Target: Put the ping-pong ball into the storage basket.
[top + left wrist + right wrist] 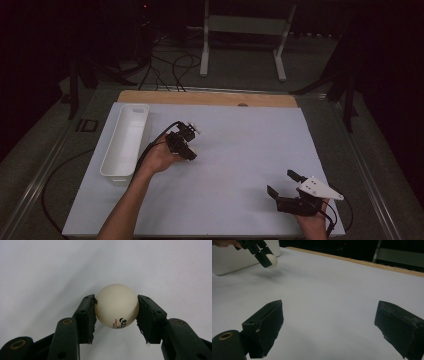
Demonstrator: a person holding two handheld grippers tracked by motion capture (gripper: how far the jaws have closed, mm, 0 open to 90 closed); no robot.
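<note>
White table [240, 165], left gripper [116, 312] fingers clamping ball [116, 305], print partly hidden

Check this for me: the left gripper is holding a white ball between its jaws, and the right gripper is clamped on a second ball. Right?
Not quite. The right gripper is open with nothing between its jaws, as the right gripper view shows. The left gripper does hold the white ball.

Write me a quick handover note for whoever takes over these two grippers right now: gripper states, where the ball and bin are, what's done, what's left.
Left gripper: shut on the white ball, held above the white sheet, right of the white bin.
Right gripper: open, nothing between the jaws, near the sheet's front right corner.
Done: ball picked up.
Left: probably carry the ball to the bin and release it; nothing shows inside the bin.
</note>
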